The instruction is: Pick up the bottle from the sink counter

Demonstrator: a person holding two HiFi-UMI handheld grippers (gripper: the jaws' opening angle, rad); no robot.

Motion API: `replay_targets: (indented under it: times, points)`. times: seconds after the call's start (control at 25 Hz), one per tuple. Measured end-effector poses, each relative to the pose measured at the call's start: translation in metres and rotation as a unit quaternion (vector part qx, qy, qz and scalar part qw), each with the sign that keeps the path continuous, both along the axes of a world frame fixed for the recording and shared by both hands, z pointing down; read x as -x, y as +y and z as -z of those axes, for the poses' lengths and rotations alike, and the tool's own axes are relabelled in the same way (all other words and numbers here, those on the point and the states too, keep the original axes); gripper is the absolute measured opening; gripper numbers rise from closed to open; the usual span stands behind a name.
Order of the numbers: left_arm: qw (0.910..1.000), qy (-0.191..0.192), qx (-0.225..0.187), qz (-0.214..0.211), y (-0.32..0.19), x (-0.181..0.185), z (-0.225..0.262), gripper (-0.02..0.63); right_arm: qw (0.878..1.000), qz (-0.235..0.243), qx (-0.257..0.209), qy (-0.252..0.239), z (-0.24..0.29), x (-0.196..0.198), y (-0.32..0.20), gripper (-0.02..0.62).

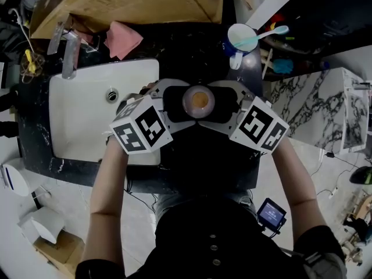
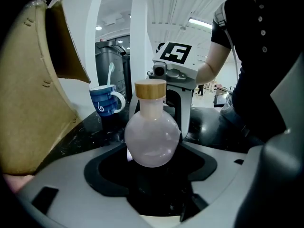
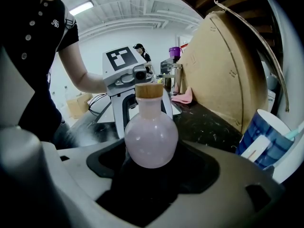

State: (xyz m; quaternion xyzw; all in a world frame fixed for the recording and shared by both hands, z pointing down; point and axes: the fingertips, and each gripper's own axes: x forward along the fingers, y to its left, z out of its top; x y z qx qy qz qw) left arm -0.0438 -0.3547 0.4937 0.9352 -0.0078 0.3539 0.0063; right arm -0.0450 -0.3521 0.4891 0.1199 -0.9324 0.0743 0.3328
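**Flask-shaped bottle clasped from two sides beside the sink**

The bottle [image 1: 199,100], a frosted pink globe with a short neck and a wood-toned cap, stands over the black speckled counter [image 1: 192,45], just right of the white sink [image 1: 81,115]. The left gripper [image 2: 152,148] and right gripper [image 3: 151,151] face each other, each with black-padded jaws closed against the globe. Behind, a blue mug [image 1: 243,38] holds a pale spoon [image 1: 270,33].

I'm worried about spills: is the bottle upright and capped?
Upright and capped: the bottle stands neck-up, with its wooden cap seated on top in both gripper views.
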Motion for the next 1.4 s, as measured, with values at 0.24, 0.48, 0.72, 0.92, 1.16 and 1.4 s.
replay_targets:
  times: [0.24,0.48,0.72,0.92,1.16,1.4]
  points:
    - [0.9999,0.008,-0.005,-0.005,0.016,0.001,0.016,0.336,1.000,0.003,-0.007,-0.010,0.015,0.002,0.016,0.337]
    - [0.9992,0.017,-0.036,0.007,0.027,0.004,0.033,0.336,0.999,0.015,-0.034,0.005,0.032,0.002,0.029,0.337]
    - [0.9983,0.024,-0.053,0.005,0.040,0.007,0.062,0.336,0.999,0.017,-0.045,-0.016,0.059,0.006,0.042,0.337]
    - [0.9969,0.025,-0.074,0.012,0.050,0.014,0.081,0.336,0.998,0.028,-0.062,-0.010,0.077,0.013,0.052,0.337]
    - [0.9945,0.034,-0.097,0.019,0.055,0.018,0.107,0.337,0.996,0.037,-0.080,-0.006,0.103,0.017,0.058,0.337]
    - [0.9925,0.037,-0.115,0.019,0.059,0.021,0.126,0.337,0.994,0.042,-0.097,-0.004,0.122,0.020,0.062,0.337]
